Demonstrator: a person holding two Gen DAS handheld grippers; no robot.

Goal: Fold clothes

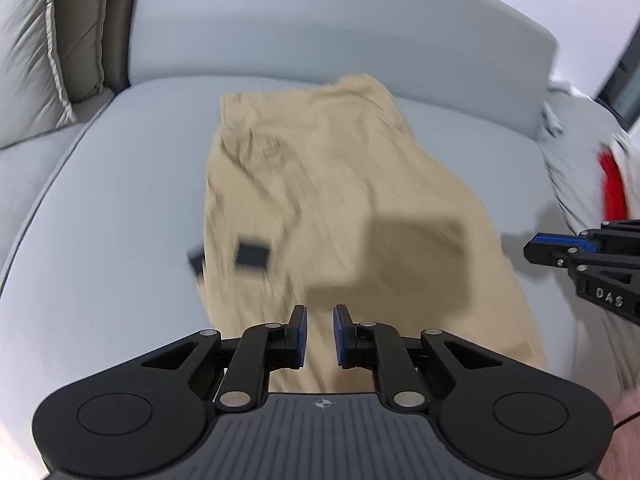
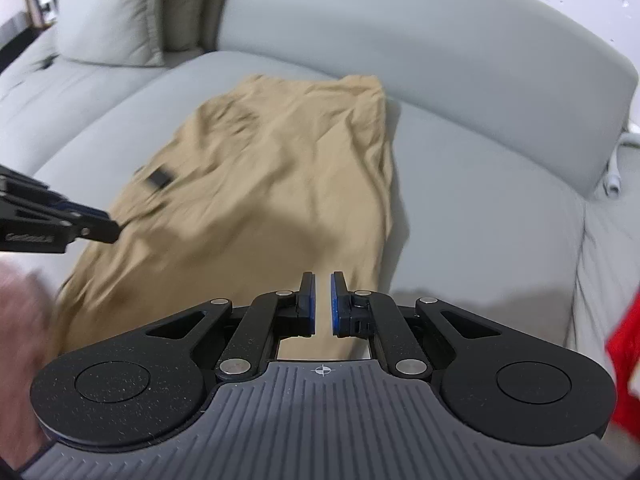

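Note:
A tan garment [image 1: 320, 184] lies spread on a grey sofa seat [image 1: 120, 220], with a small black patch [image 1: 253, 255] on its left part. My left gripper [image 1: 320, 310] hovers over the garment's near end, its blue pads only a narrow slit apart and nothing between them. My right gripper [image 1: 532, 248] comes in from the right edge, just off the cloth's right side. In the right wrist view the right gripper [image 2: 322, 276] is over the near right edge of the garment [image 2: 280, 168], pads almost together and empty. The left gripper [image 2: 114, 232] points at the cloth's left side.
The sofa's backrest [image 1: 320, 32] curves behind the garment. A pale cushion [image 1: 40, 60] leans at the back left. Something red and white [image 1: 612, 188] sits at the right edge. A hand [image 2: 20, 320] shows blurred at the lower left.

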